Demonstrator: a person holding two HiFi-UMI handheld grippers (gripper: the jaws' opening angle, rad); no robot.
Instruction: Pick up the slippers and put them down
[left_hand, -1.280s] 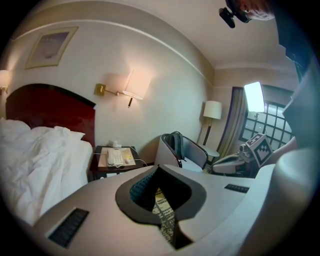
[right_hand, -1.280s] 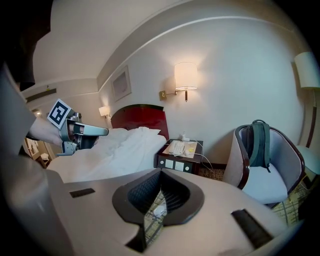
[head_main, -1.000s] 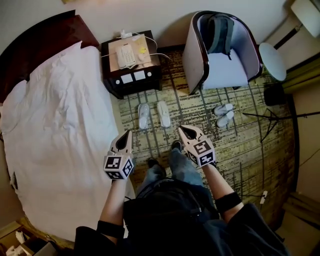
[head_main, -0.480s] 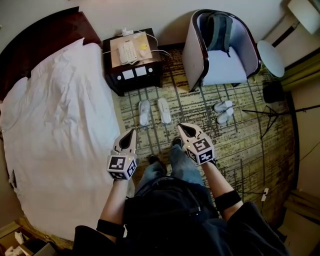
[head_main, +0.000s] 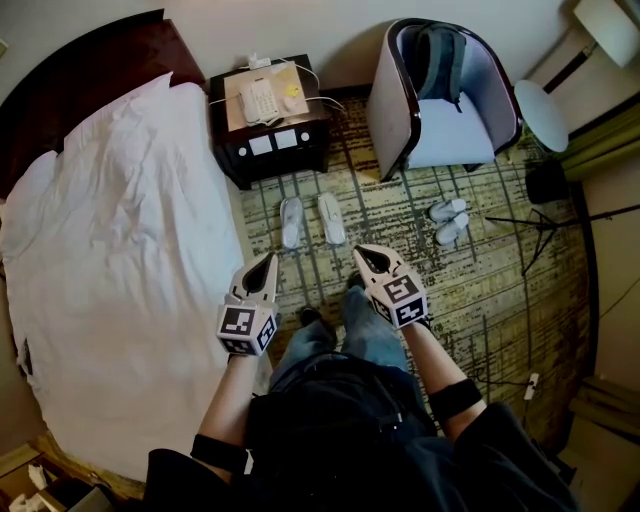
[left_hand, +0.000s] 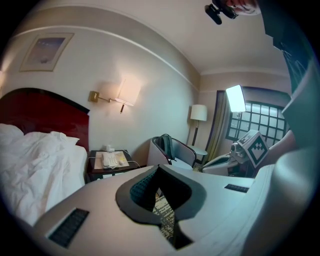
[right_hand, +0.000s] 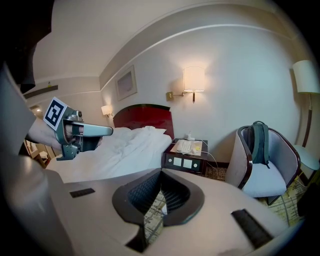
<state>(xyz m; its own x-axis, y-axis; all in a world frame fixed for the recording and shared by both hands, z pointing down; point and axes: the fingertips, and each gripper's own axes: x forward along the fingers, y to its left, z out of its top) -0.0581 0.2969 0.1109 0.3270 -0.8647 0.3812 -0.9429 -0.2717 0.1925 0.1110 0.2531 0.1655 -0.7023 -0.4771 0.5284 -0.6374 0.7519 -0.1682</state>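
**Both grippers shut and empty above the carpet**

The left gripper (head_main: 268, 260) and the right gripper (head_main: 358, 252) hover with jaws pressed together, holding nothing. The white slippers (head_main: 330, 218) lie side by side on the carpet (head_main: 470, 290) ahead, near the nightstand (head_main: 270, 150).

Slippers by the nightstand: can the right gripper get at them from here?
Probably yes: bare carpet lies between the right gripper and that pair of slippers, nothing in the way. Its jaws are shut, though, and must open first.
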